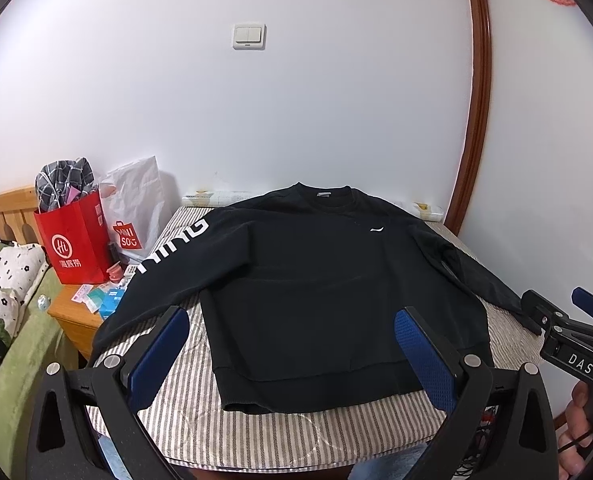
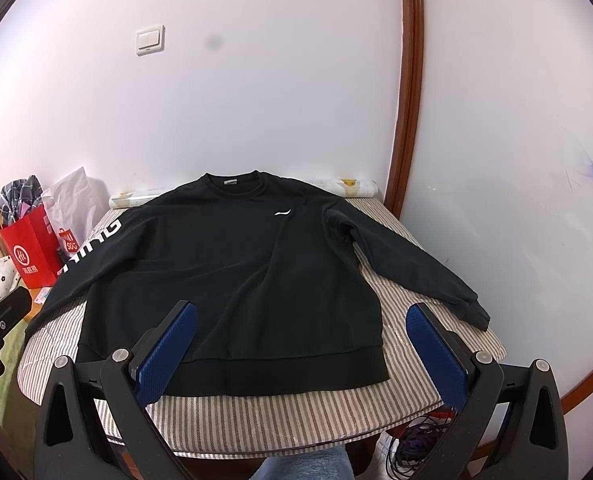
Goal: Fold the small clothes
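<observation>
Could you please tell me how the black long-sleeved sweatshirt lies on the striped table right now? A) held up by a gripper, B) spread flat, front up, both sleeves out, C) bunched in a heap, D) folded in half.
B: the black long-sleeved sweatshirt lies flat on the striped table, its white chest logo facing up, sleeves spread, both grippers open and off it.

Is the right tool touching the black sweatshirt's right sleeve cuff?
Apart. The right wrist view shows the open right tool with striped cloth between it and the sleeve cuff.

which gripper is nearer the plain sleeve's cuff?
Right. The right gripper hovers open just short of the cuff; the left gripper sits over the hem's other end.
</observation>
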